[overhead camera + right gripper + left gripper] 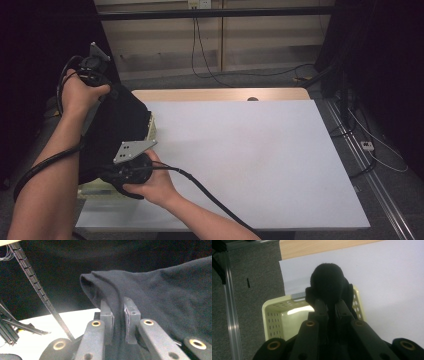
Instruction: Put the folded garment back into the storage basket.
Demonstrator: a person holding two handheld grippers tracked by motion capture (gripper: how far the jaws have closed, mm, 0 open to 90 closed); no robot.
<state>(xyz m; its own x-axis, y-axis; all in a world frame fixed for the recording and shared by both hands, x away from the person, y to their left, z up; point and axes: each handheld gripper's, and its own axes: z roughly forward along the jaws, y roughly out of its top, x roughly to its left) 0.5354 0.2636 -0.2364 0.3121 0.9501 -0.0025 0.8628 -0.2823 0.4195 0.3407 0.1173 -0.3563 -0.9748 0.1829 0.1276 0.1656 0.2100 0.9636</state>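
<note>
A black cloth garment (pixel 117 130) hangs between my two grippers over a pale yellow perforated basket (pixel 151 129) at the table's left edge. My left gripper (pixel 107 92), raised at the upper left, is shut on the cloth's upper part; its jaws pinch a bunched fold (pixel 327 282) above the basket (pixel 274 315). My right gripper (pixel 117 175), lower and nearer the front edge, is shut on another fold of the cloth (pixel 117 290), which drapes off to the right in its view. The cloth hides most of the basket in the high view.
The table carries a large white sheet (pixel 250 160), with a strip of bare wood (pixel 220 94) at the far edge. Grey carpet (pixel 249 277) lies left of the table. Cables trail on the floor at the right (pixel 370 145).
</note>
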